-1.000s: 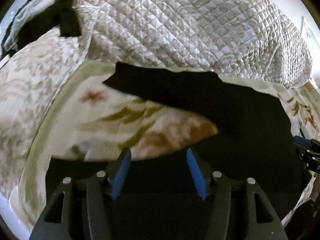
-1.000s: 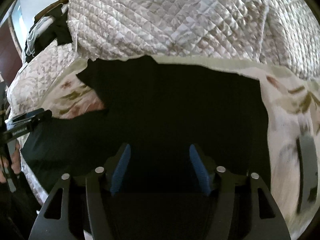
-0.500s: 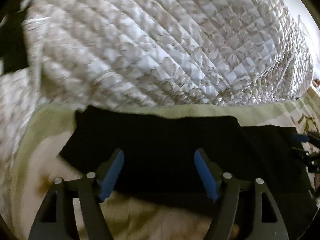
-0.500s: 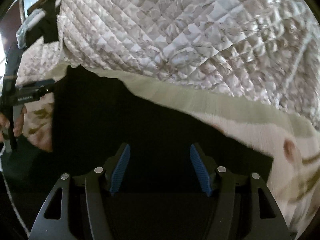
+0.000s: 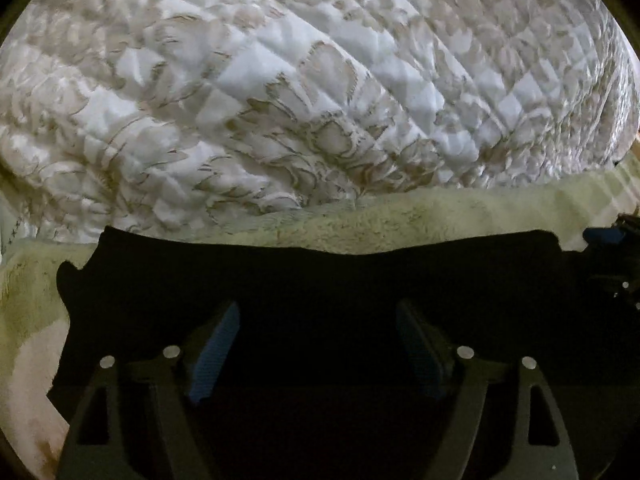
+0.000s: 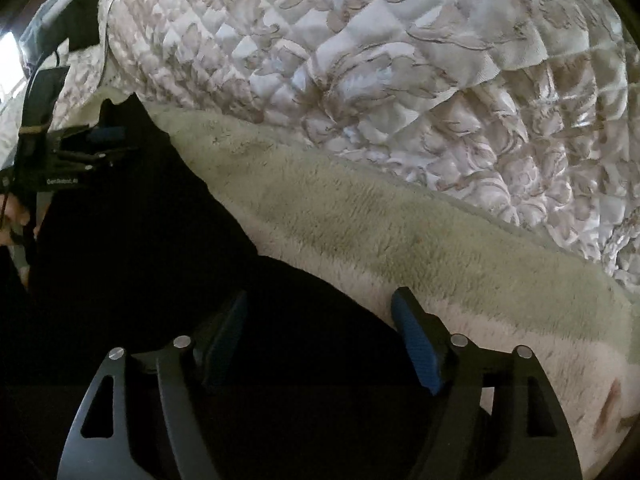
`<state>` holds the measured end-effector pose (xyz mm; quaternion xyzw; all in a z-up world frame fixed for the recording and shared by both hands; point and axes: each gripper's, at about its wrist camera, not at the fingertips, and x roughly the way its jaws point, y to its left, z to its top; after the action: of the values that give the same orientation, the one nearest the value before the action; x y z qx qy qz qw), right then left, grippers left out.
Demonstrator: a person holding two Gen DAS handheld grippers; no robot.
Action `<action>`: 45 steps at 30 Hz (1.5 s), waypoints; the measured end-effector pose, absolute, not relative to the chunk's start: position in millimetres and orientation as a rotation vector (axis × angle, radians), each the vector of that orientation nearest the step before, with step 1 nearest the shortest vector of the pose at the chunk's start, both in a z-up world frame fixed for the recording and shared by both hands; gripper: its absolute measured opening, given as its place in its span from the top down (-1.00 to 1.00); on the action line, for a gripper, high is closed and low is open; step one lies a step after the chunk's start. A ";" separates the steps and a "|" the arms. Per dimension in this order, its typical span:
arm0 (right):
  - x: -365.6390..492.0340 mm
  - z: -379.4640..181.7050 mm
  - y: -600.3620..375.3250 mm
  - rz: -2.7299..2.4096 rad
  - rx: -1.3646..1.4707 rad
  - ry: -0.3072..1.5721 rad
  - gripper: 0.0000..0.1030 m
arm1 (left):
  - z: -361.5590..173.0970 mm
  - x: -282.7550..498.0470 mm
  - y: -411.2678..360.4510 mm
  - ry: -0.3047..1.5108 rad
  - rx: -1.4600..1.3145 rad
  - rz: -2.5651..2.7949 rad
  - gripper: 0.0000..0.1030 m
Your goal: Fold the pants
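Observation:
The black pants [image 5: 320, 280] lie flat on a pale fleece blanket [image 5: 400, 220], their far edge running straight across the left wrist view. My left gripper [image 5: 318, 324] hovers low over that edge with its jaws opening. Black cloth lies under the gap between the blue pads, and they do not press on it. In the right wrist view the pants [image 6: 140, 260] fill the lower left. My right gripper [image 6: 320, 320] stands over their right-hand corner, jaws also opening and free of the cloth. Each gripper shows at the side of the other's view: the right gripper [image 5: 612, 248] and the left gripper [image 6: 80, 148].
A bulky quilted bedspread [image 5: 320, 80] rises just beyond the blanket's green border and fills the far side, also seen as the bedspread [image 6: 400, 60]. A hand [image 6: 12, 216] holds the left gripper at the frame's left edge. Dark clothing [image 6: 76, 12] lies far back left.
Both grippers have travelled toward the quilt with the black cloth, which now covers the flowered blanket patch seen earlier. Both pairs of jaws stand wider than before.

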<state>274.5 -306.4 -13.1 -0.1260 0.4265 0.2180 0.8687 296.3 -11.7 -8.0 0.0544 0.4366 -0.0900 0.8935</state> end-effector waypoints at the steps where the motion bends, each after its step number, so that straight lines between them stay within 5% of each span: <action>1: 273.3 -11.9 -303.6 0.456 -0.275 0.889 -0.16 | -8.3 295.6 -14.5 0.907 0.127 -0.184 -0.54; 3: 268.3 -7.3 -298.0 0.463 -0.293 0.870 0.69 | -7.0 291.2 -20.9 0.895 0.142 -0.213 -0.01; 4: 265.2 -4.6 -293.8 0.465 -0.308 0.868 0.83 | -5.9 288.1 -25.6 0.887 0.160 -0.208 0.17; 5: 262.0 -2.4 -290.4 0.467 -0.321 0.865 0.83 | -4.9 284.3 -30.8 0.880 0.182 -0.213 0.73; 6: 256.1 0.5 -286.2 0.456 -0.346 0.855 0.83 | -4.2 283.0 -36.3 0.882 0.187 -0.222 0.91; 21: 84.7 92.9 -288.1 0.485 -0.220 0.637 0.84 | 106.6 131.5 13.1 0.704 -0.045 -0.196 0.92; 33: -54.9 -24.4 -296.8 0.442 0.029 0.957 0.82 | 38.3 -22.1 29.0 0.898 -0.168 -0.179 0.92; 40: -75.8 -11.4 -315.8 0.425 0.190 0.872 0.18 | 48.3 -42.9 38.4 0.883 -0.196 -0.150 0.88; 45: -89.9 -11.7 -334.9 0.359 0.328 0.839 0.10 | 66.9 -30.1 27.8 0.823 -0.152 -0.135 0.11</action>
<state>-89.9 -334.9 -11.7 0.1574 0.4031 0.1724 0.8849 -30.1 27.8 66.9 -0.0739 0.3993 -0.0656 0.9115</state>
